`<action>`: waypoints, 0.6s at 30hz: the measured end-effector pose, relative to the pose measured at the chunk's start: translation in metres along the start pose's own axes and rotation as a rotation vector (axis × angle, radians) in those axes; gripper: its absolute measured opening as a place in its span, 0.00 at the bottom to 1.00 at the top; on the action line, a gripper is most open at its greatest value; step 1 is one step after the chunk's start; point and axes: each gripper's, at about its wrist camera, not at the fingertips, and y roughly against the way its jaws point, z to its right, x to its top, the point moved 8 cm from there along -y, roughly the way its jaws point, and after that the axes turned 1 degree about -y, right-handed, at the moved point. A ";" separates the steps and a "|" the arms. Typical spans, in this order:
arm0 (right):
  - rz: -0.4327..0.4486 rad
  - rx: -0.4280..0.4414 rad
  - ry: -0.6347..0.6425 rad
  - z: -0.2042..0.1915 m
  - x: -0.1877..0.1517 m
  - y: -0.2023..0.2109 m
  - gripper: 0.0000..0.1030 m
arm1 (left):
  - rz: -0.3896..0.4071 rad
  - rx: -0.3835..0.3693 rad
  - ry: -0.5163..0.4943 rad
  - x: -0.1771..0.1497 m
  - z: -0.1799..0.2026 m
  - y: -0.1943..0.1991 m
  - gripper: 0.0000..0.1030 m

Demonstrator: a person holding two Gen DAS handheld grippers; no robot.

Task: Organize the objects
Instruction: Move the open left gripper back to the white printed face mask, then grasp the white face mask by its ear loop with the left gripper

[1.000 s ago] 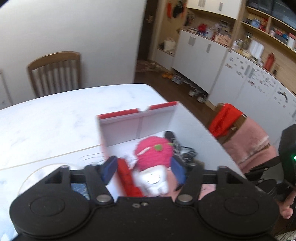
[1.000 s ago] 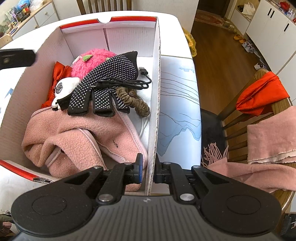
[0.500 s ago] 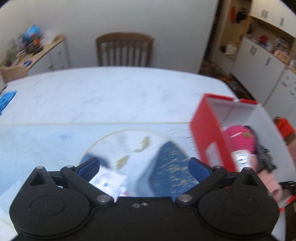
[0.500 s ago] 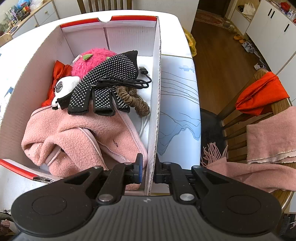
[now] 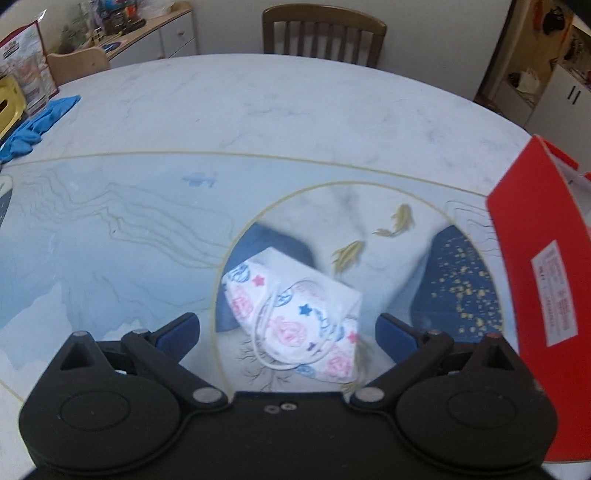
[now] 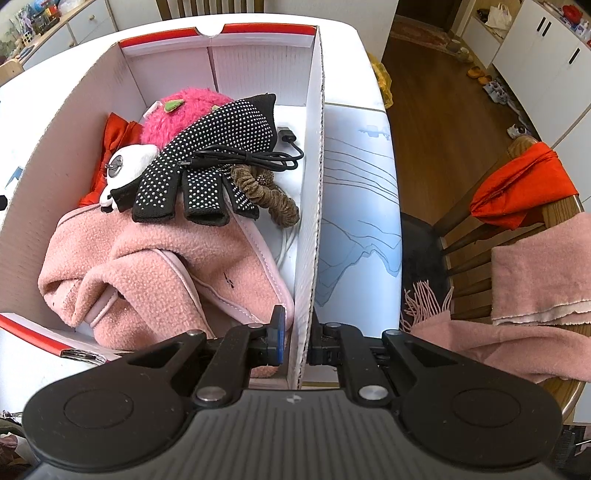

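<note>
A white face mask (image 5: 295, 314) printed with pink and blue shapes lies on the table mat. My left gripper (image 5: 288, 334) hangs over it, open wide, a blue pad on each side and neither touching it. The red and white cardboard box (image 5: 535, 258) stands to its right. In the right wrist view my right gripper (image 6: 293, 334) is shut on the box's right wall (image 6: 312, 206). Inside lie a pink fleece garment (image 6: 155, 273), a black dotted glove (image 6: 210, 162), a pink plush toy (image 6: 177, 114), a black cable (image 6: 258, 158), a brown scrunchie (image 6: 269, 192) and a red cloth (image 6: 110, 147).
A blue cloth (image 5: 37, 125) and a yellow thing lie at the table's far left edge. A wooden chair (image 5: 323, 33) stands behind the table. To the right of the box, a chair (image 6: 517, 236) carries red and pink fabrics. A low cabinet stands at the back left.
My left gripper let the plush toy go in the box, opened wide, swung left out of the box and came down over the face mask. The right gripper has kept still on the box wall.
</note>
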 end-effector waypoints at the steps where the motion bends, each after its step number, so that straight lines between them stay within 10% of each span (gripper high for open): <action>1: 0.000 0.000 0.000 0.000 0.000 0.000 0.09 | -0.003 0.007 0.009 -0.001 -0.002 -0.001 0.96; 18: -0.005 -0.006 -0.004 0.000 0.000 -0.002 0.09 | 0.009 0.005 0.122 -0.011 -0.018 -0.002 0.42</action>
